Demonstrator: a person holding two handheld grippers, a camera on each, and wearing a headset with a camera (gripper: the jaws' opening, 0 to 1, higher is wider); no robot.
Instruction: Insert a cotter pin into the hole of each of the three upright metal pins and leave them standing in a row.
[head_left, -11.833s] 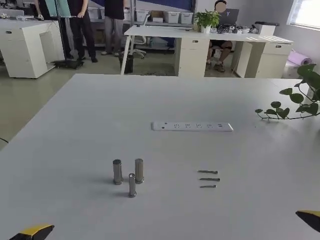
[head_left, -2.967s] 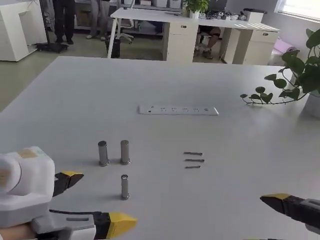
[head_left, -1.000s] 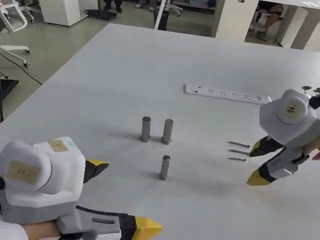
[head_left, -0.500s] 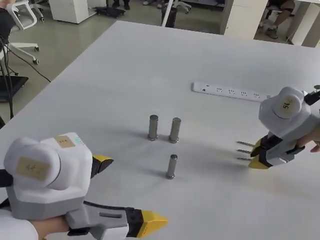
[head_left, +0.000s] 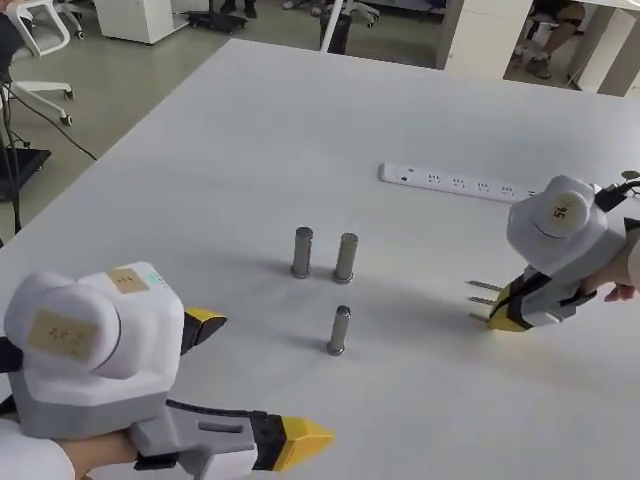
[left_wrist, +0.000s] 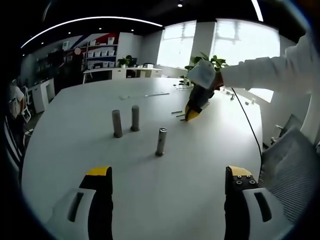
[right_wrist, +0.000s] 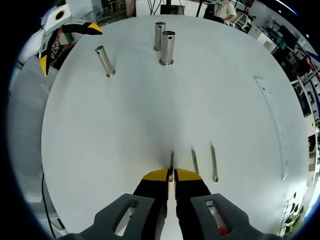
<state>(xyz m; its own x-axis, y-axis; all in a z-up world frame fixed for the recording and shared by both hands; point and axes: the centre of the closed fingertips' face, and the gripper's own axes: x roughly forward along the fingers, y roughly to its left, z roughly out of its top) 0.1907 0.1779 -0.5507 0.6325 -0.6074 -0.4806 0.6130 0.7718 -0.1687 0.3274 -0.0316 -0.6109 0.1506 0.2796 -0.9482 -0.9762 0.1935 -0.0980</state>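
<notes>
Three upright metal pins stand on the white table: two side by side (head_left: 302, 252) (head_left: 345, 258) and a third (head_left: 339, 330) nearer me. Three cotter pins lie parallel to their right (head_left: 481, 287). My right gripper (head_left: 503, 318) is down at the table, shut on the end of the nearest cotter pin (right_wrist: 171, 164), which still lies flat; the other two (right_wrist: 195, 161) (right_wrist: 214, 162) lie beside it. My left gripper (head_left: 255, 385) hovers open and empty at the near left, jaws wide (left_wrist: 168, 175), facing the third metal pin (left_wrist: 161, 141).
A white power strip (head_left: 460, 184) lies across the table beyond the pins. The table's left edge (head_left: 120, 130) drops to the floor, with chairs and desks further off. Bare tabletop lies between the metal pins and the cotter pins.
My right gripper came down from above the cotter pins to the table and its jaws closed on the nearest one. The left gripper stayed roughly where it was, open.
</notes>
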